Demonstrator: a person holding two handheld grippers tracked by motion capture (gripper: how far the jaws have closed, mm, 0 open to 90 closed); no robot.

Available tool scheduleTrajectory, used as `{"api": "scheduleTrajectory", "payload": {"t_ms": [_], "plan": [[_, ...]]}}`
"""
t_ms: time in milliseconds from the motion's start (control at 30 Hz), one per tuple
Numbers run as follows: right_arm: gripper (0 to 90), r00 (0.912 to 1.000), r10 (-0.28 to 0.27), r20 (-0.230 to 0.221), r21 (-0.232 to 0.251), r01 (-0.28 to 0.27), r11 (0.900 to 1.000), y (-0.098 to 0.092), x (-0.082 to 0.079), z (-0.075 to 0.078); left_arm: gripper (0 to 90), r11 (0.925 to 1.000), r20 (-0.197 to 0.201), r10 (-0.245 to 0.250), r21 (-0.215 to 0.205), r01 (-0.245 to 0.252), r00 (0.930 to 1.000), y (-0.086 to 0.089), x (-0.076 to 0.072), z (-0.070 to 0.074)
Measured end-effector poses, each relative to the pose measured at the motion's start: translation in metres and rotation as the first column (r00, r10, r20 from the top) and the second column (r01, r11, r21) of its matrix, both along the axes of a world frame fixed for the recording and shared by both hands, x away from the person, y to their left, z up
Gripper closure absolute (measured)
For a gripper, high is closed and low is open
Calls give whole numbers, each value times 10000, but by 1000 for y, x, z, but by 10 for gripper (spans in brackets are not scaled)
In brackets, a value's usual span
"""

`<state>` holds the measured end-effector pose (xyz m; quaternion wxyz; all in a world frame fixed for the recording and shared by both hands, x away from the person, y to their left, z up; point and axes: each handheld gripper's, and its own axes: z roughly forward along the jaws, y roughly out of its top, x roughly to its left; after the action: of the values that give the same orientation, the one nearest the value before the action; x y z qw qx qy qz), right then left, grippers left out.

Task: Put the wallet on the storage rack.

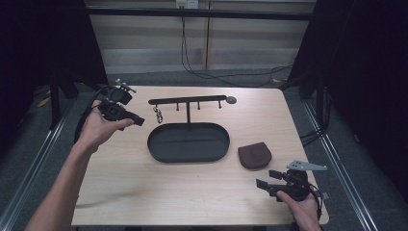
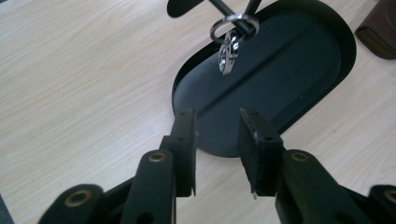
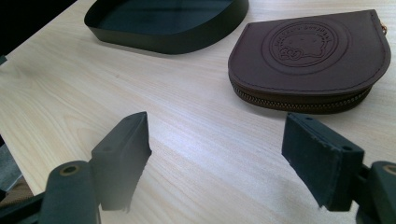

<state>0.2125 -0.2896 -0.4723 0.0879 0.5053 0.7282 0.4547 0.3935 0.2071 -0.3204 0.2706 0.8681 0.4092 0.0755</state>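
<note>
The left gripper (image 1: 137, 120) is held above the table's left rear, jaws pointing toward the key stand (image 1: 187, 102), slightly apart with nothing between them. The keyring (image 2: 229, 49) hangs from the stand's hook, just ahead of the fingertips (image 2: 184, 122), apart from them, over the black oval tray (image 1: 188, 142).

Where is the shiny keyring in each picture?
High view: the keyring hangs from the left end of the black rack, left of middle.
Left gripper view: it hangs near the top middle, ahead of the left gripper, whose jaws are apart.
Right gripper view: not in it.
Shared landmark: the black oval tray.
</note>
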Motion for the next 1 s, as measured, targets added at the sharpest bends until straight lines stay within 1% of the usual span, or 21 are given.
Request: {"api": "scheduleTrajectory", "payload": {"t_ms": [67, 100, 167, 200, 233, 300, 400, 467, 500, 533, 567, 633, 667, 700, 733, 800, 867, 900, 933, 967, 1000], "plan": [[250, 10000, 12, 24, -15, -12, 10000, 0, 0, 0, 661, 9998, 112, 76, -194, -74, 9999, 3, -5, -5], [252, 10000, 14, 38, -18, -14, 10000, 0, 0, 0, 652, 9992, 202, 114, -392, -106, 9997, 6, -8, -8], [260, 10000, -16, 23, -38, 16, 10000, 0, 0, 0, 633, 9984, 288, 186, -542, -170, 9994, 9, -13, -12], [266, 10000, -17, 29, -21, 17, 10000, 0, 0, 0, 609, 9970, 389, 295, -722, -266, 9988, 12, -16, -15], [269, 10000, -44, 31, -17, 44, 10000, 0, 0, 1, 572, 9964, 382, 292, -812, -260, 9988, 13, -17, -18], [282, 9999, -91, 70, -9, 91, 10000, -1, -1, 1, 555, 9961, 604, 364, -826, -314, 9975, 15, -22, -23], [328, 9998, -118, 153, 44, 118, 9999, -1, -2, 2, 478, 9926, 757, 524, -1129, -437, 9958, 19, -29, -29], [345, 9999, -71, 126, 133, 69, 9999, -2, -2, 3, 452, 9945, 838, 465, -977, -382, 9954, 21, -34, -34], [344, 9999, -103, 53, 190, 102, 9998, -2, -1, 3, 433, 9916, 891, 487, -1241, -374, 9948, 24, -40, -38], [344, 9999, -103, 53, 190, 102, 9998, -2, -1, 3, 398, 9916, 891, 487, -1241, -374, 9948, 24, -40, -38], [344, 10000, -87, -46, 250, 88, 9996, -3, 1, 3, 398, 9902, 807, 559, -1320, -449, 9952, 25, -42, -41], [330, 9998, -65, -174, 228, 69, 9997, -3, 3, 2, 338, 9911, 826, 599, -1240, -494, 9948, 27, -47, -46], [310, 9996, -87, -274, 235, 94, 9997, -3, 5, 2, 349, 9882, 896, 930, -1301, -809, 9916, 28, -55, -52], [310, 9996, -87, -274, 235, 94, 9997, -3, 5, 2, 345, 9882, 896, 930, -1301, -809, 9916, 28, -55, -52], [286, 9991, -132, -393, 316, 144, 9994, -5, 6, 2, 344, 9863, 907, 1035, -1383, -904, 9905, 28, -59, -56], [278, 9991, -182, -387, 275, 192, 9994, -6, 7, 2, 342, 9880, 996, 961, -1305, -828, 9904, 27, -67, -63], [273, 9986, -238, -471, 270, 250, 9993, -7, 9, 1, 305, 9875, 894, 866, -1391, -737, 9922, 28, -74, -69], [273, 9985, -259, -489, 173, 268, 9995, -7, 11, 1, 296, 9875, 922, 864, -1397, -730, 9920, 29, -78, -72], [272, 9983, -264, -520, 78, 268, 9996, -7, 11, 0, 294, 9875, 841, 878, -1386, -756, 9926, 31, -81, -76], [272, 9985, -230, -488, -13, 230, 9997, -7, 12, 0, 279, 9866, 663, 868, -1442, -765, 9940, 33, -84, -80], [271, 9983, -222, -532, -16, 222, 9998, -6, 12, 1, 265, 9853, 564, 919, -1493, -826, 9942, 35, -87, -85]]}}
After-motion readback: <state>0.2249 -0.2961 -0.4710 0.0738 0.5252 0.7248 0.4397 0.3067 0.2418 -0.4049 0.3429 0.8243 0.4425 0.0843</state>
